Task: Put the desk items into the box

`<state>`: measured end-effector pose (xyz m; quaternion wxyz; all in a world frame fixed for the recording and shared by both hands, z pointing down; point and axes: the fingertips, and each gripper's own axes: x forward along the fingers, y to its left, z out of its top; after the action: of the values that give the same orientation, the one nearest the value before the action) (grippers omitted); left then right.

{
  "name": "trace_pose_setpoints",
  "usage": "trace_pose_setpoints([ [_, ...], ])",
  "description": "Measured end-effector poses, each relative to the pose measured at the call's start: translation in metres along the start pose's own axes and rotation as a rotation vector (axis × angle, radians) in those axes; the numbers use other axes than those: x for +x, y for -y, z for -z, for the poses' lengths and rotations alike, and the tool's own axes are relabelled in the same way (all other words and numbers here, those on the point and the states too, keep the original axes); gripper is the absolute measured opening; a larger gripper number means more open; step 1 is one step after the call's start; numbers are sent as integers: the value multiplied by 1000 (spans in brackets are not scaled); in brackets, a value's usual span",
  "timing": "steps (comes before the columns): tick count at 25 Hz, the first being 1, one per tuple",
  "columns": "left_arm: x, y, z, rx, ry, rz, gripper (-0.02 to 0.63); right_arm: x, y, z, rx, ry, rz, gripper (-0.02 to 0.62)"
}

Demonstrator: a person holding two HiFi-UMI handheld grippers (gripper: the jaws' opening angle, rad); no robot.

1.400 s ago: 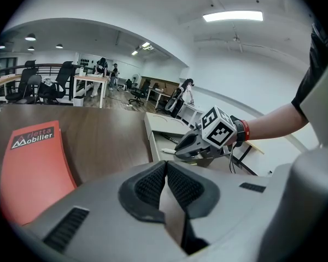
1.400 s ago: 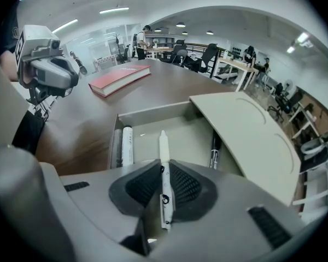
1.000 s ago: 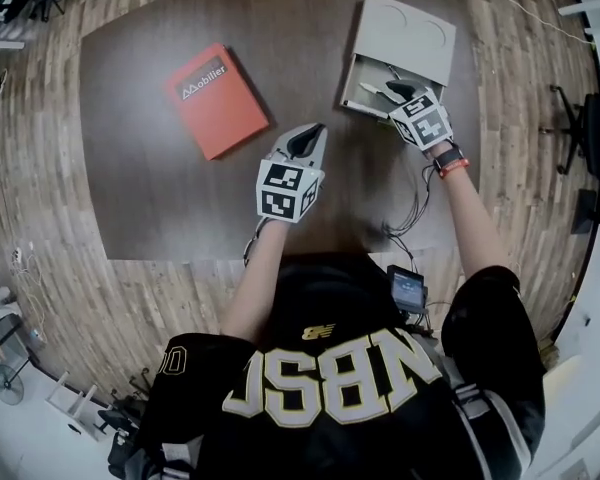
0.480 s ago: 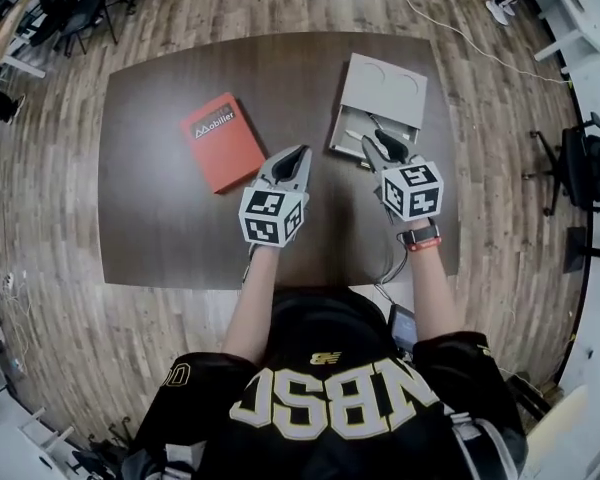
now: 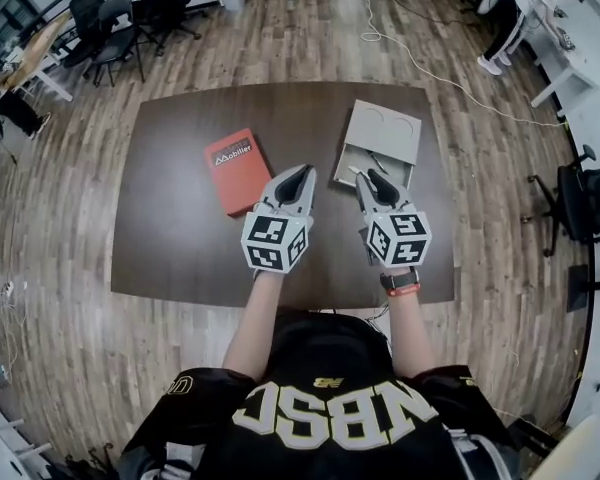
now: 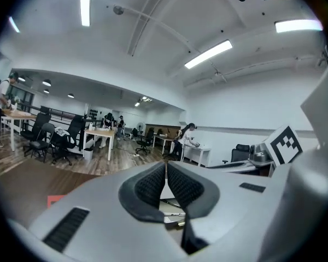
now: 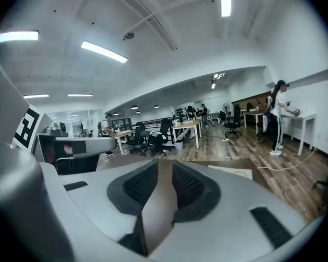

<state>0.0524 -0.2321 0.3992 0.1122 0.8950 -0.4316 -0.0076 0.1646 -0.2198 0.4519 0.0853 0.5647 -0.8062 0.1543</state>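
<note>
Hovering side by side over the table (image 5: 180, 238), both grippers held nothing. The left gripper (image 5: 302, 172) had its jaws pressed together. The right gripper (image 5: 364, 177) showed a narrow gap, closing on nothing. Pens (image 5: 378, 162) lay in the open box (image 5: 385, 128) just beyond it, far right. A red book (image 5: 236, 170) lay left.
</note>
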Motion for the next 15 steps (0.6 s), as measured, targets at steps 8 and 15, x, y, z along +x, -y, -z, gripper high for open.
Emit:
trace_pose_setpoints([
  [8, -23, 14, -12, 57, 59, -33, 26, -28, -20, -9, -3, 106, -2, 9],
  [15, -40, 23, -18, 92, 87, -40, 26, -45, -32, -15, -44, 138, 1, 9],
])
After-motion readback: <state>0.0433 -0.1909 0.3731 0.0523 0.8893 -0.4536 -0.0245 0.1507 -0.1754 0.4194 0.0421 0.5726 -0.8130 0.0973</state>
